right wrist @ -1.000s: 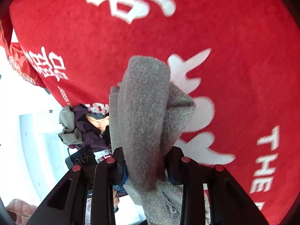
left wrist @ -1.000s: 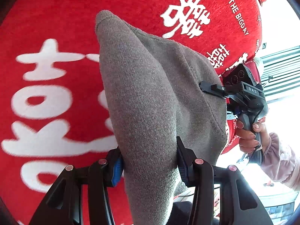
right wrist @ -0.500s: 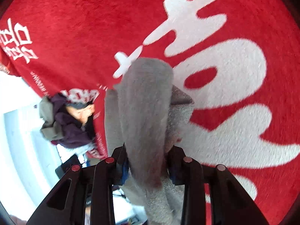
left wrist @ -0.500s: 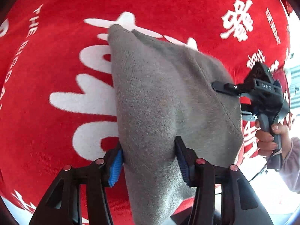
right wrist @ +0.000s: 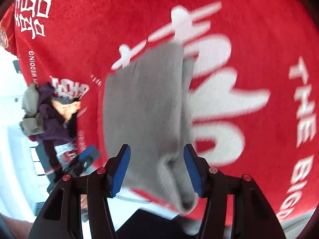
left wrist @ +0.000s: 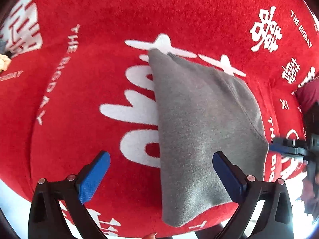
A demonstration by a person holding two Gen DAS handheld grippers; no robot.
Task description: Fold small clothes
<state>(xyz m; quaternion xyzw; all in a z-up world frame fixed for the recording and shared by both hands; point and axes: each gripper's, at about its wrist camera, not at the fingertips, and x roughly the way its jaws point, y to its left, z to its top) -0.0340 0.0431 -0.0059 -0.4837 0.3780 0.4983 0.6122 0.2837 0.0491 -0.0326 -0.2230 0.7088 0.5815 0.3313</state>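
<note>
A folded grey knit garment (left wrist: 199, 123) lies on the red cloth with white characters (left wrist: 89, 79). My left gripper (left wrist: 159, 171) is open, its blue pads wide apart either side of the garment's near end. In the right wrist view the same grey garment (right wrist: 147, 115) lies between the blue pads of my right gripper (right wrist: 157, 169), which stands open and does not pinch it. The right gripper's tip also shows at the right edge of the left wrist view (left wrist: 289, 147). The right wrist view is blurred.
A pile of small clothes, purple, olive and tan (right wrist: 45, 113), lies at the left edge of the red cloth. The red cloth's near edge (left wrist: 209, 225) runs just under the garment's end. A white surface lies beyond it.
Both grippers have opened and let go of the grey garment, which has dropped from hanging onto the red cloth. Both grippers have pulled back a little.
</note>
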